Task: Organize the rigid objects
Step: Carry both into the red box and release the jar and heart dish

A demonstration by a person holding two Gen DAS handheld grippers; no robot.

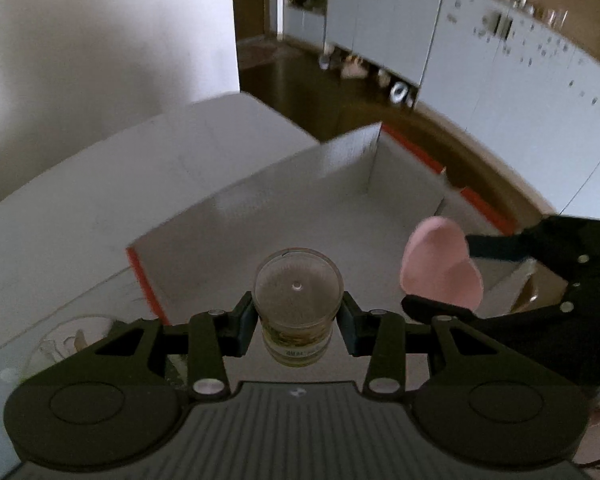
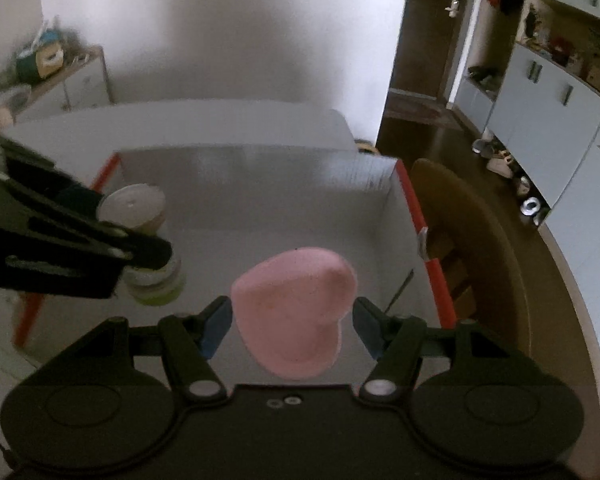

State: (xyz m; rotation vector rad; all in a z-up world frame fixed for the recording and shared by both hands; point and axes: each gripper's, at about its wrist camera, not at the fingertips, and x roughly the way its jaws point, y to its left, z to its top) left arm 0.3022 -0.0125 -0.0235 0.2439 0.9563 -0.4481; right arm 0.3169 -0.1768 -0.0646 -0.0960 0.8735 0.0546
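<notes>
My left gripper (image 1: 299, 314) is shut on a small clear jar (image 1: 299, 300) with a clear lid and yellowish contents, held above the open white cardboard box (image 1: 300, 184). My right gripper (image 2: 293, 316) is shut on a pink heart-shaped object (image 2: 296, 312), also held over the box (image 2: 260, 184). In the left wrist view the pink heart (image 1: 440, 268) and right gripper show at the right. In the right wrist view the jar (image 2: 140, 216) and left gripper show at the left.
The box has orange-edged flaps (image 2: 424, 232) and stands on a table. A wooden chair (image 2: 452, 216) stands right of the box. White cabinets (image 1: 480, 60) line the far wall, with small items on the brown floor. A cluttered side cabinet (image 2: 60, 76) is at far left.
</notes>
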